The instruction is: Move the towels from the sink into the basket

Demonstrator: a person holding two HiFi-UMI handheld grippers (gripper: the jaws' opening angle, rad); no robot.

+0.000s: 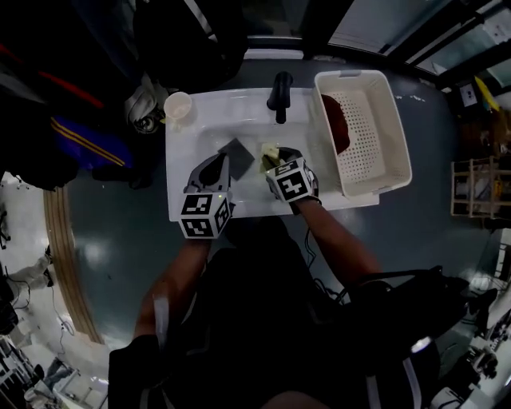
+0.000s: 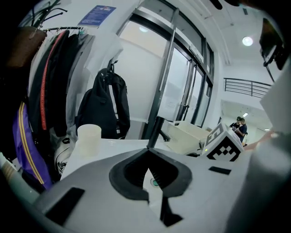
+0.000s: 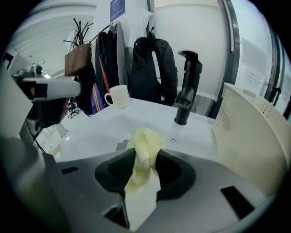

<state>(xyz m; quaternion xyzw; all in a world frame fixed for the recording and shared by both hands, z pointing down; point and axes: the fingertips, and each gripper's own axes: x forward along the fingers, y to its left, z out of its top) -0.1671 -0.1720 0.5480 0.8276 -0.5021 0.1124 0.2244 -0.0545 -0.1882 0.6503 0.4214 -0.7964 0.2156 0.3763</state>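
Nearest: black-and-white square-marker cubes (image 1: 206, 216) atop both tools, patterns only, no letters. Pinched narrow in the right hand-held gripper (image 3: 142, 160): a crumpled, soft pale yellow towel (image 3: 145, 136), held over the glossy white rectangular sink (image 1: 182, 164). Left hand-held gripper (image 2: 148, 154) with tips together, nothing between. In the basin, flat at 9 o'clock of the yellow towel, a dark grey square cloth (image 1: 238, 156). At 3 o'clock of the sink, a white perforated plastic basket (image 1: 383, 152) with a dark red bundle (image 1: 335, 124) inside. At 12 o'clock, a matte black tubular faucet (image 1: 279, 94); at 10 o'clock, a cream cup (image 1: 177, 105). Blue wall notice (image 2: 97, 12), print too small to read.
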